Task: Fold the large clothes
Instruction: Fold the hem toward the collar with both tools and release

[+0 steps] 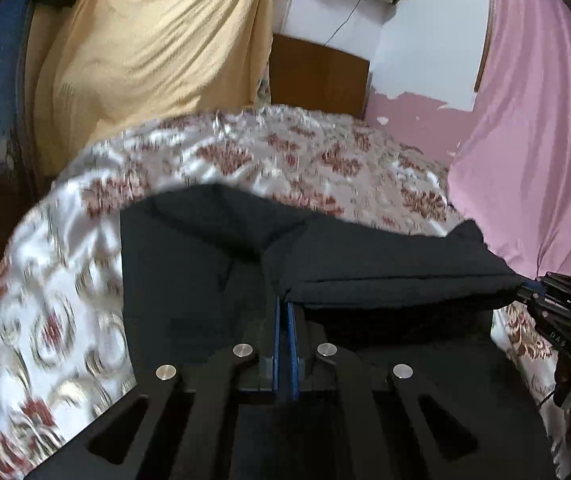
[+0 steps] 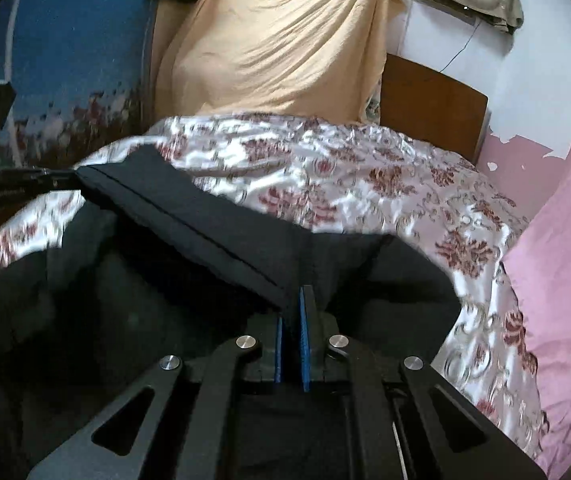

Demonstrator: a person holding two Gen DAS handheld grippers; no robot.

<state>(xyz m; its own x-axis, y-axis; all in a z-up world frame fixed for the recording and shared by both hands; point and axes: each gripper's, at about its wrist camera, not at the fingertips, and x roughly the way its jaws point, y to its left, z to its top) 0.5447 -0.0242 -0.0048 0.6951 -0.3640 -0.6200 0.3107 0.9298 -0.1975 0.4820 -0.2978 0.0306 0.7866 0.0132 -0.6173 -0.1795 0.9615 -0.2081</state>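
Both grippers clamped on the same black garment point(image 1: 205, 280), 1 at each end of a thick hem band stretched between them. Left gripper point(image 1: 284, 304): blue pads nearly together, pinching the band's corner right at the tips. Right gripper point(image 2: 294, 300): same narrow pinch on the other corner, fabric bunched over the tips. From the left wrist view the band runs off right to the right gripper, visible at the frame edge; from the right wrist view it runs up-left to the left gripper. Band looks raised and fairly taut; the rest of the garment hangs or lies below it on the floral bedspread point(image 1: 285, 152). Can't tell how much of it rests on the bed. Background: yellow cloth point(image 1: 145, 40) hanging behind the bed, wooden headboard point(image 1: 317, 76), pink curtain point(image 1: 537, 120) at right, blue surface point(image 2: 77, 40) at left. Both frames motion-blurred.
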